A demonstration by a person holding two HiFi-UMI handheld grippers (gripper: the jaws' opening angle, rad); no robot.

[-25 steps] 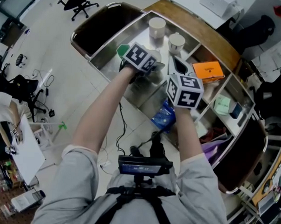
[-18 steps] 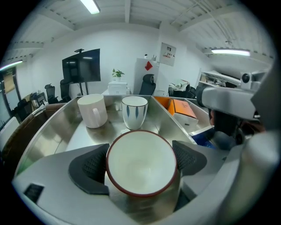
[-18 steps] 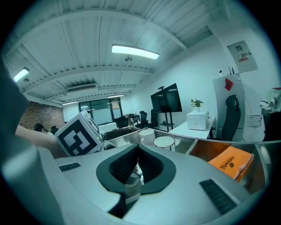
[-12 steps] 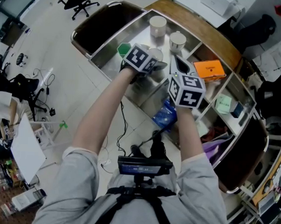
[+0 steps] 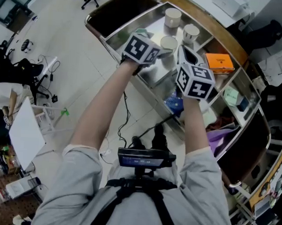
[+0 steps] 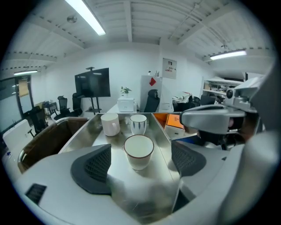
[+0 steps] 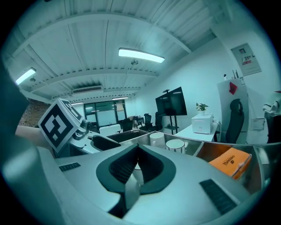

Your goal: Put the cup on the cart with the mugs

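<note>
The cup stands on the cart near two mugs, untouched between the left gripper's wide, closing jaws. The right gripper's jaws meet, holding nothing. Overhead, marker cubes hide both pairs.

The person is wearing a pale grey short-sleeved shirt. Black harness straps are running up over the chest, carrying a black box with a bluish lit face. The left tongs are showing smooth pale grey shells and dark, grid-textured pads; their jaws are closing, a cup standing untouched between them. The right tongs are showing the same grey shells and dark lining. Each is carrying a white cube printed with black square markers: the left cube and the right cube.
</note>
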